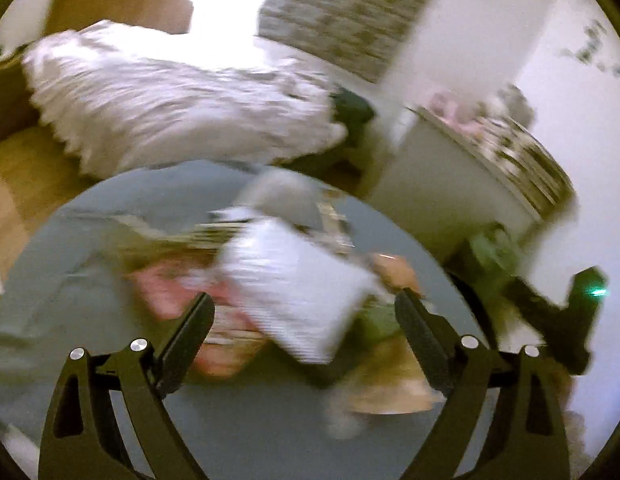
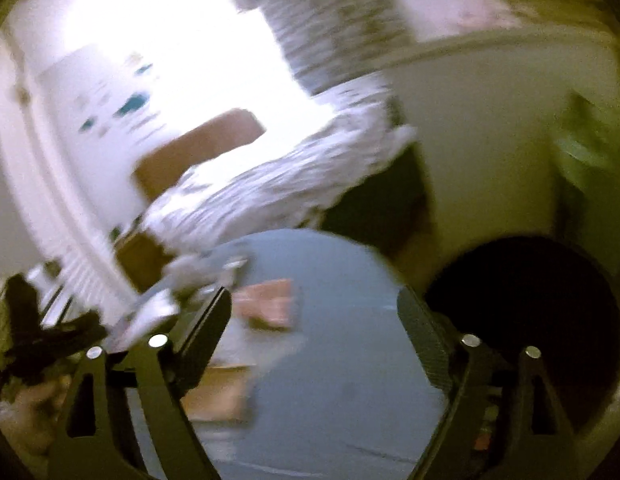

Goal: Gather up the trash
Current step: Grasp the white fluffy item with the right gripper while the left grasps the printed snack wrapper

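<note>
Both views are badly blurred. A round blue-grey table [image 1: 109,240] carries loose litter: a white crumpled packet [image 1: 293,284], a pink wrapper [image 1: 169,288], a green scrap [image 1: 374,320] and tan wrappers [image 1: 390,384]. My left gripper [image 1: 305,316] hangs open above them; the white packet shows between its fingers, untouched by the pads. My right gripper [image 2: 314,320] is open and empty over the same table [image 2: 350,380], where a pink wrapper [image 2: 265,304] and a tan piece [image 2: 217,396] lie. A dark round bin [image 2: 522,308] stands just right of the table.
A bed with a white ruffled cover [image 1: 169,96] lies beyond the table, with a patterned curtain [image 1: 350,12] behind it. A white cabinet [image 1: 450,168] stands to the right. Wooden floor [image 1: 25,184] shows at the left. The other gripper [image 1: 562,312] appears at the right edge.
</note>
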Tool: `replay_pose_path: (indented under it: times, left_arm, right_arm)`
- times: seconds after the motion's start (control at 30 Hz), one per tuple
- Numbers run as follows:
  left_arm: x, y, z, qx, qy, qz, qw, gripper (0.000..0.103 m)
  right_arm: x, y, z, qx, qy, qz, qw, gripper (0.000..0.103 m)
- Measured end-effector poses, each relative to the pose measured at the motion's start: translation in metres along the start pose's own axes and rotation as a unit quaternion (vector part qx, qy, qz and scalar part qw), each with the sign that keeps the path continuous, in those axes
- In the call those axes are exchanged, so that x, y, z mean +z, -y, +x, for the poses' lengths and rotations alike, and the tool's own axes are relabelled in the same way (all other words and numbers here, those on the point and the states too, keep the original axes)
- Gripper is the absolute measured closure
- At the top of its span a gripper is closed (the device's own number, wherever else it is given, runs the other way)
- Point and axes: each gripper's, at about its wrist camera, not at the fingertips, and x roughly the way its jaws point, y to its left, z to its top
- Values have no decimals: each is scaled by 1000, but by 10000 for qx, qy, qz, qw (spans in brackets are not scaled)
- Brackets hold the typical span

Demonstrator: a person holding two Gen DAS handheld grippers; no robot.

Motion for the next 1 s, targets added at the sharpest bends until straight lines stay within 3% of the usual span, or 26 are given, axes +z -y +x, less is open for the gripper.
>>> replay_pose_path:
  times: [0.13, 0.3, 0.47, 0.6, 0.67, 0.73, 0.77, 0.9, 0.97, 1.0]
  left_arm:
    - [21, -37, 6, 37, -49, -42, 10000, 12]
    - [40, -52, 26, 6, -437, 826, 9956, 12]
    - [50, -51, 38, -105, -744, 1969, 9775, 12]
    - [49, -37, 49, -224, -962, 2895, 9521, 13]
    - [48, -36, 55, -218, -1068, 3081, 9451, 13]
    - [48, -36, 57, -230, -1112, 3144, 9425, 13]
    - [48, -36, 57, -243, -1098, 3129, 9431, 13]
    - [53, -38, 43, -284, -835, 3005, 9497, 13]
    - [53, -35, 37, -259, -686, 3101, 9479, 13]
    - [54, -32, 37, -259, -658, 3185, 9453, 13]
  right_arm:
    - [40, -85, 48, 494, -838, -786, 9921, 12]
    - [68, -148, 135, 673, -1752, -715, 9796, 12]
    - [64, -174, 219, 155, -2421, -735, 9673, 12]
    - [49, -182, 268, -222, -2866, -787, 9545, 14]
    - [41, -180, 280, -312, -2969, -830, 9508, 30]
    - [37, -177, 283, -250, -3003, -775, 9504, 51]
    - [37, -177, 281, -188, -2983, -764, 9512, 55]
    - [52, -165, 257, -47, -2567, -619, 9645, 62]
    - [66, -154, 227, 165, -2152, -333, 9759, 63]
    - [66, -154, 227, 165, -2152, -333, 9759, 63]
